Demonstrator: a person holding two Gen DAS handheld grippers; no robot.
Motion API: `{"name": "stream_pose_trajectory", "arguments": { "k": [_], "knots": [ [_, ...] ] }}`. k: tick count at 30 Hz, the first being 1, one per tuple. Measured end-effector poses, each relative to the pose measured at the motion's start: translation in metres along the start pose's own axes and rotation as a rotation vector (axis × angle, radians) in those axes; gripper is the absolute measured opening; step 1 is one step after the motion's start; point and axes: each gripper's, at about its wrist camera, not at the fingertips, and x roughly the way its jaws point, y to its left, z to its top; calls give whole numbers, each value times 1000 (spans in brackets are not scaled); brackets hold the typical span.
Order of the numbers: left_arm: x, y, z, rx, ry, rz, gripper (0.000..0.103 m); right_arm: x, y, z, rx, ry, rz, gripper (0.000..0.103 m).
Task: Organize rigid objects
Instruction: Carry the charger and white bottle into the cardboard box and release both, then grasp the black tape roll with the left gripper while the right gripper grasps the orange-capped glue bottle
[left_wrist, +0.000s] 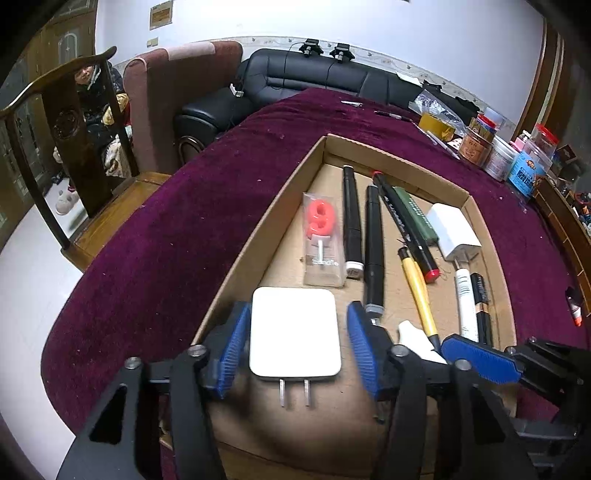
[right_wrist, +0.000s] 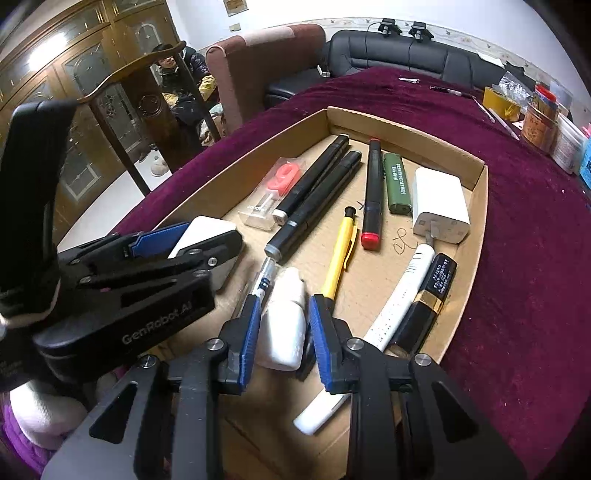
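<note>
A shallow cardboard tray (left_wrist: 258, 236) on a purple cloth holds markers, a yellow pen (left_wrist: 419, 291), a red "9" candle pack (left_wrist: 321, 236) and a white plug (left_wrist: 456, 230). My left gripper (left_wrist: 293, 349) is open, its blue pads (left_wrist: 231, 354) either side of a flat white charger (left_wrist: 293, 332) lying in the tray, with small gaps. My right gripper (right_wrist: 282, 330) is open around a small white bottle (right_wrist: 284, 325) that lies in the tray; the pads (right_wrist: 249, 332) stand just off it. The left gripper also shows in the right wrist view (right_wrist: 177, 240).
Jars and tubs (left_wrist: 513, 155) stand at the table's far right. A wooden chair (left_wrist: 85, 155) and sofa (left_wrist: 295, 81) stand beyond the far edge. In the tray a white tube (right_wrist: 399, 295) and a black-gold lipstick (right_wrist: 432, 291) lie right of my right gripper.
</note>
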Motion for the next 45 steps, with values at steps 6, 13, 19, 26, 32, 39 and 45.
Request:
{"name": "stream_pose_trajectory", "arguments": {
  "k": [6, 13, 19, 26, 32, 39, 45],
  "knots": [
    [-8, -9, -1, 13, -11, 21, 58, -16, 1, -6, -9, -38, -3, 31],
    [-26, -32, -3, 55, -51, 59, 63, -36, -24, -18, 64, -83, 2, 43],
    [-44, -65, -4, 122, -99, 91, 67, -60, -50, -30, 128, -134, -6, 43],
    [-55, -113, -10, 216, -116, 75, 71, -88, -101, -53, 245, -190, -38, 46],
    [-62, -153, -20, 295, -122, 7, 71, -121, -163, -83, 353, -226, -134, 46],
    [-65, -192, -31, 384, -103, -62, 71, -192, -290, -124, 601, -281, -365, 46],
    [-61, -210, -37, 410, -74, -89, 71, -223, -379, -149, 794, -281, -454, 46]
  ]
}}
